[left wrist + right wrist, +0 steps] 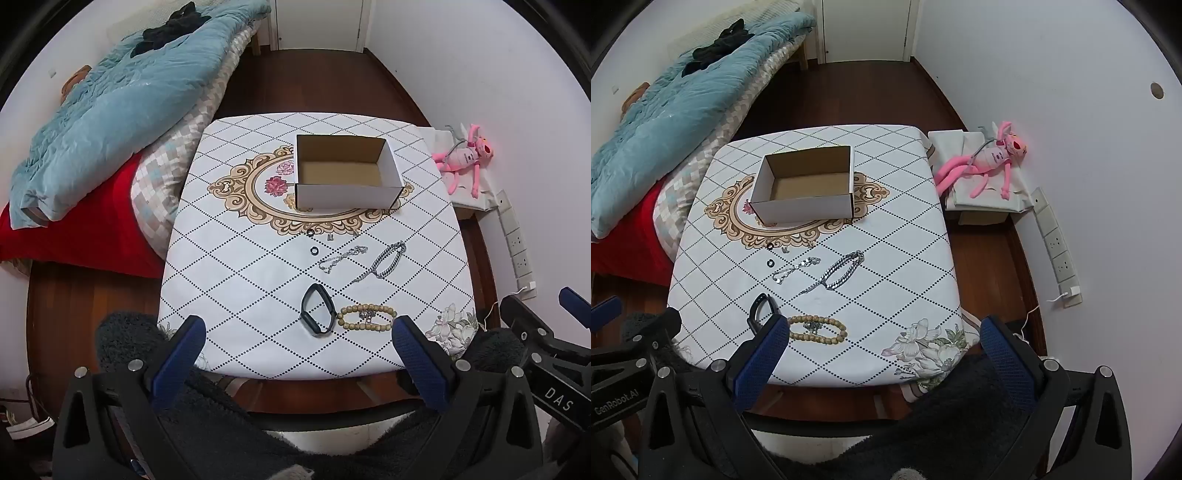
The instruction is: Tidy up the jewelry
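An open white cardboard box (347, 194) (801, 206) stands empty at the table's middle. In front of it lie two small black rings (314, 250) (770, 263), a thin silver chain (341, 258) (796, 269), a thick silver chain (388, 258) (842, 271), a black wristband (316, 310) (761, 308) and a wooden bead bracelet (365, 319) (818, 328). My left gripper (295, 332) is open and empty above the near table edge. My right gripper (882, 334) is open and empty to its right, its left finger hiding part of the wristband.
The table (236, 295) has a white diamond-patterned cloth. A bed with a blue quilt (110, 110) lies left. A pink plush toy (990, 158) sits on a low stand at right. Wall sockets (1058, 254) line the right wall.
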